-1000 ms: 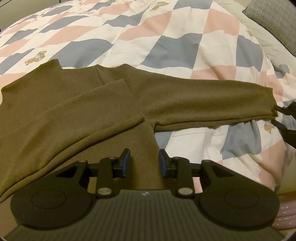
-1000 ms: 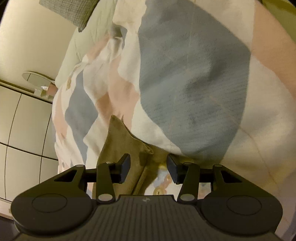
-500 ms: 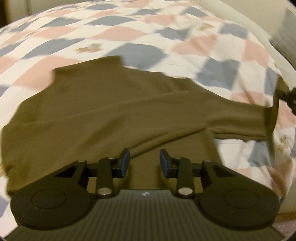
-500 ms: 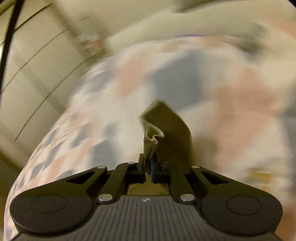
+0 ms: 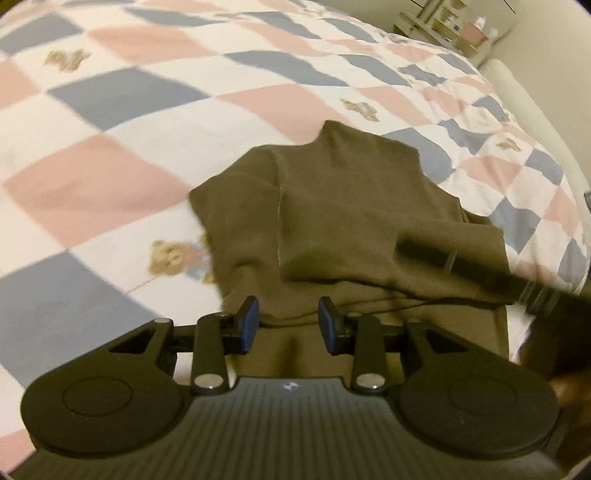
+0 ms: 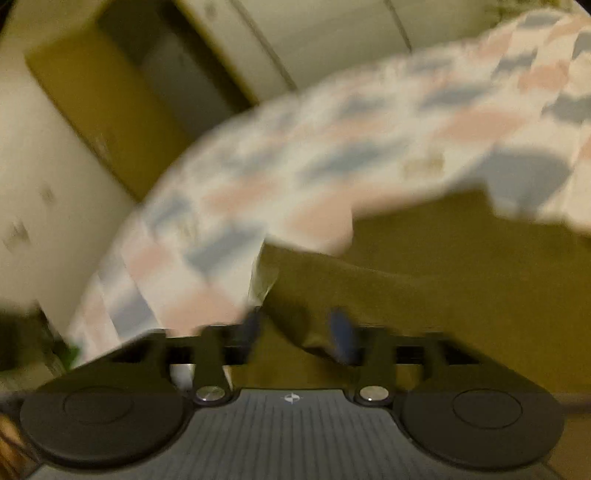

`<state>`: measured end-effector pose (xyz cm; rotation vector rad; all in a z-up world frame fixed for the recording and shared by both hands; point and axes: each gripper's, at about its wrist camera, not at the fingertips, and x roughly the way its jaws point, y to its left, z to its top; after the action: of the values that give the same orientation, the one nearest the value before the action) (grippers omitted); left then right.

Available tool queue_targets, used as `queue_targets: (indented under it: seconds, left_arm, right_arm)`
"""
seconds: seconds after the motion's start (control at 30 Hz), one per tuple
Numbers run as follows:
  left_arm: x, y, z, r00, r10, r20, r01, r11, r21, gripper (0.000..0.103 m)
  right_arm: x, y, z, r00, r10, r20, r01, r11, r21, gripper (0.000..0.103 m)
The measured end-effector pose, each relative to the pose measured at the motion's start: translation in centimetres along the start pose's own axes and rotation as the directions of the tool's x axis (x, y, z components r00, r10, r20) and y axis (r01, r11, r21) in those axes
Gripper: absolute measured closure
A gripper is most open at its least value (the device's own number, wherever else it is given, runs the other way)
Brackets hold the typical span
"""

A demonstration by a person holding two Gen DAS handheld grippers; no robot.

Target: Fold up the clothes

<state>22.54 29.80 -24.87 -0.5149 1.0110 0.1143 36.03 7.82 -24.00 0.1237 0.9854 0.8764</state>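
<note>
An olive-brown long-sleeved top (image 5: 343, 206) lies on the checked bedspread (image 5: 122, 99), both sleeves folded across its body. My left gripper (image 5: 288, 325) is open and empty just above the near part of the top. My right gripper (image 6: 295, 328) is open over the cloth (image 6: 443, 273), its jaws apart and the sleeve lying under them; that view is blurred. The right gripper's dark body (image 5: 480, 273) reaches in from the right in the left wrist view, over the folded sleeve.
The bedspread has pink, blue and white checks with bear prints (image 5: 173, 258). A shelf with small items (image 5: 454, 26) stands beyond the far bed corner. Cupboard doors (image 6: 236, 48) and a brown panel (image 6: 99, 96) stand past the bed edge.
The right gripper shut on the sleeve end, carried it across onto the body and opened. The left wrist view swung round the top; the left gripper stayed open.
</note>
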Motion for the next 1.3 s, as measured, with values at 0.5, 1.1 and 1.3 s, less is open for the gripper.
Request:
queue_targets:
  seconds: [0.5, 1.1, 1.3]
  left_arm:
    - [6.4, 0.1, 2.6, 0.995, -0.029, -0.095, 0.009, 0.979, -0.202, 0.073]
    - [5.8, 2.1, 0.7, 0.979, -0.145, 0.140, 0.198, 0.824, -0.531, 0.102]
    - [-0.2, -0.7, 1.7, 0.958, 0.023, 0.286, 0.017, 0.991, -0.136, 0.102]
  right_arm:
    - [-8.9, -11.9, -6.9, 0.959, -0.278, -0.055, 0.281, 0.912, 0.299, 0.047]
    - [-9.5, -14.6, -7.9, 0.965, -0.258, -0.043, 0.256, 0.897, 0.360, 0.042]
    - [-10.4, -14.7, -7.9, 0.957, -0.287, -0.034, 0.280, 0.894, 0.350, 0.042]
